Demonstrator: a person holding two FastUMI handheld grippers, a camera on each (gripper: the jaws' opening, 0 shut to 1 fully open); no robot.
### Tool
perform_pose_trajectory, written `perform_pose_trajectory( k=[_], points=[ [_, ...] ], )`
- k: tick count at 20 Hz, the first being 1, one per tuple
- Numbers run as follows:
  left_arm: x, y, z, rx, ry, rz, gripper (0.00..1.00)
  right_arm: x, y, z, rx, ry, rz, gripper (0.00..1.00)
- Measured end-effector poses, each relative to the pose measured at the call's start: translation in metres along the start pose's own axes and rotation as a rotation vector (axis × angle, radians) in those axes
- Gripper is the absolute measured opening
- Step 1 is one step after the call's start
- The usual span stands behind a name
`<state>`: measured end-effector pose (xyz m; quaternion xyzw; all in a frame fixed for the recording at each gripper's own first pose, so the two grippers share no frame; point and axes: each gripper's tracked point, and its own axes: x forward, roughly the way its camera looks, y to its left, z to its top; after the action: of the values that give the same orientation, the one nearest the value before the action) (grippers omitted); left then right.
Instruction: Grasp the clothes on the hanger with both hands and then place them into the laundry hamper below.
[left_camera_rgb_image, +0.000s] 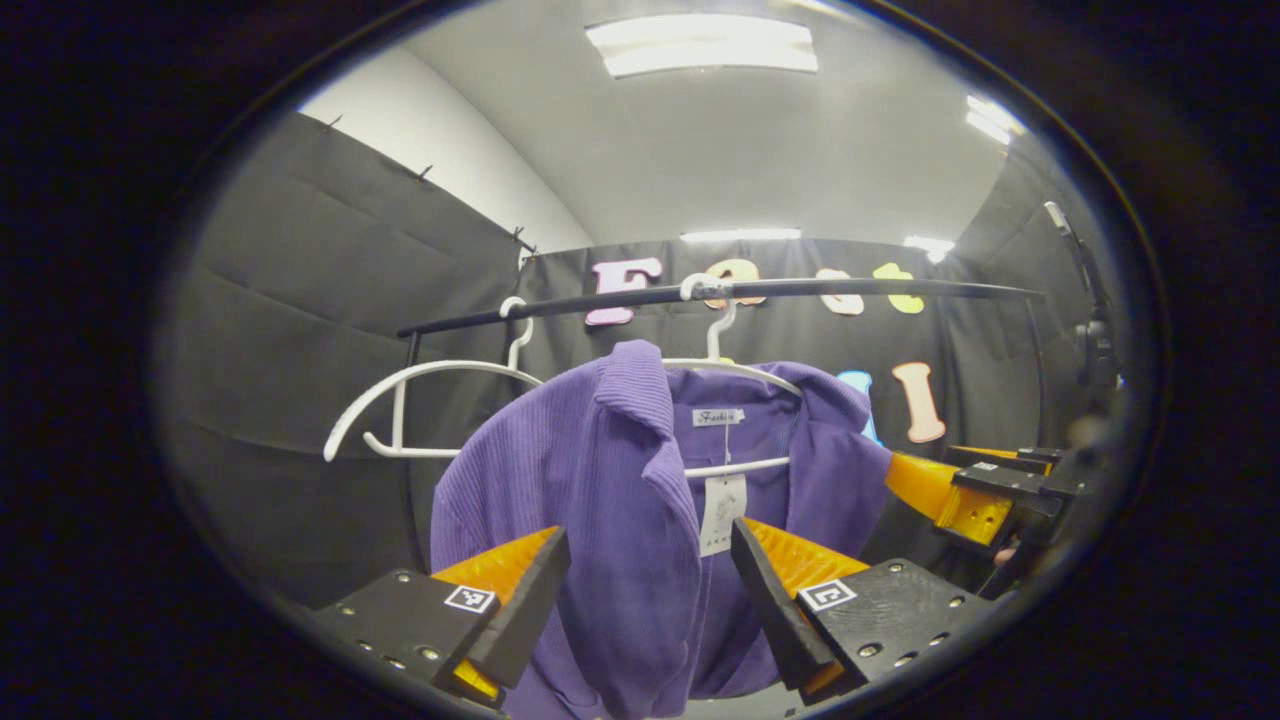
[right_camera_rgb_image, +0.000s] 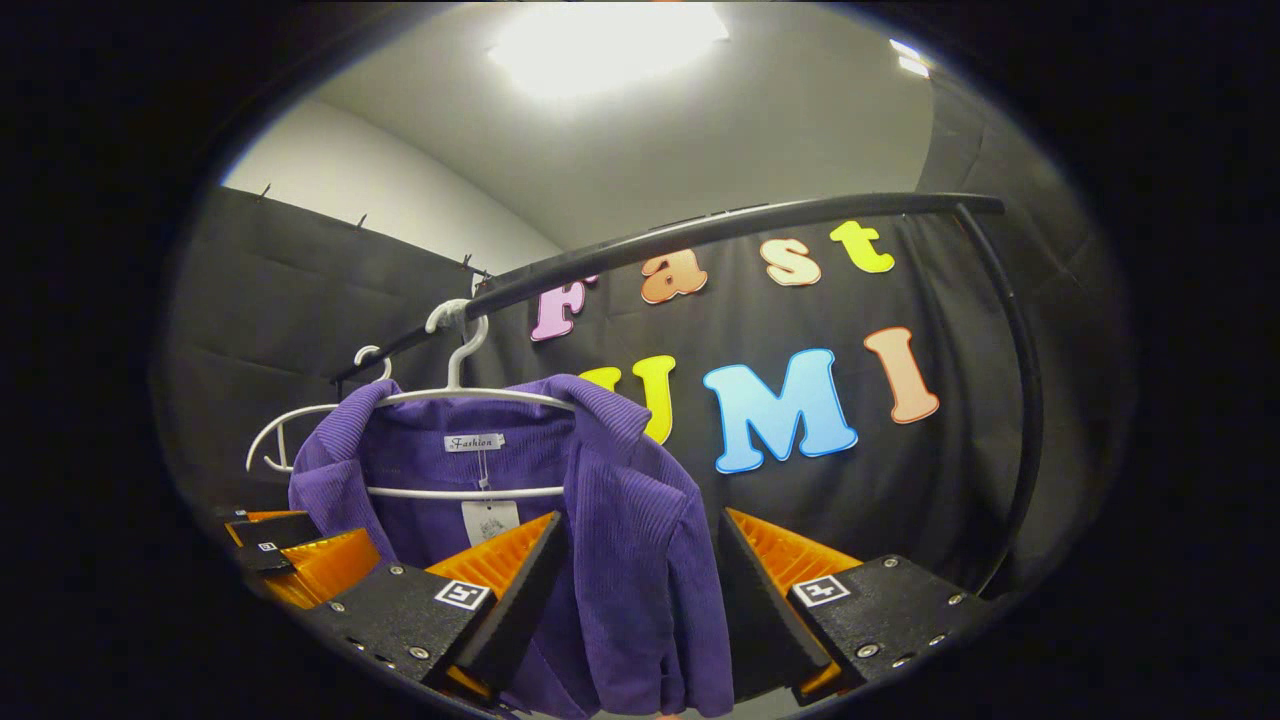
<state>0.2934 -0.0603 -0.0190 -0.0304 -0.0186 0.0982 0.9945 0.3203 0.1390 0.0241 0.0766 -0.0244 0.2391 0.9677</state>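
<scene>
Now at the grasp: both tongs straddle the jacket, neither yet closed on it.

Hanging from a white hanger (right_camera_rgb_image: 470, 400) on the rail (right_camera_rgb_image: 720, 230), the purple jacket (left_camera_rgb_image: 620, 500) falls between the wide-open fingers of the left tongs (left_camera_rgb_image: 650, 580) in the left gripper view, and its other front panel sits between the equally wide-open right tongs (right_camera_rgb_image: 635, 570) in the right gripper view. Cloth lies in each gap, but I cannot tell whether any finger touches it. Probably next: close both tongs on the fabric, then lift the shoulders off the hanger before lowering. A second, bare hanger (left_camera_rgb_image: 420, 410) hangs beside it.
</scene>
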Motion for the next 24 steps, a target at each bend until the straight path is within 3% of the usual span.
perform_pose_trajectory(
  k=[12, 21, 23, 24],
  points=[
    [0.043, 0.013, -0.035, 0.094, 0.062, 0.114, 0.93, 0.070, 0.013, -0.057, -0.006, 0.088, 0.014, 0.93],
    [0.057, 0.036, -0.048, 0.141, 0.081, 0.194, 0.92, 0.093, 0.021, -0.088, -0.046, 0.150, 0.015, 0.92],
    [0.058, 0.042, -0.052, 0.141, 0.091, 0.203, 0.58, 0.094, 0.022, -0.094, -0.062, 0.166, 0.011, 0.81],
    [0.054, 0.042, -0.052, 0.136, 0.100, 0.196, 0.41, 0.095, 0.026, -0.093, -0.062, 0.167, 0.022, 0.65]
  ],
)
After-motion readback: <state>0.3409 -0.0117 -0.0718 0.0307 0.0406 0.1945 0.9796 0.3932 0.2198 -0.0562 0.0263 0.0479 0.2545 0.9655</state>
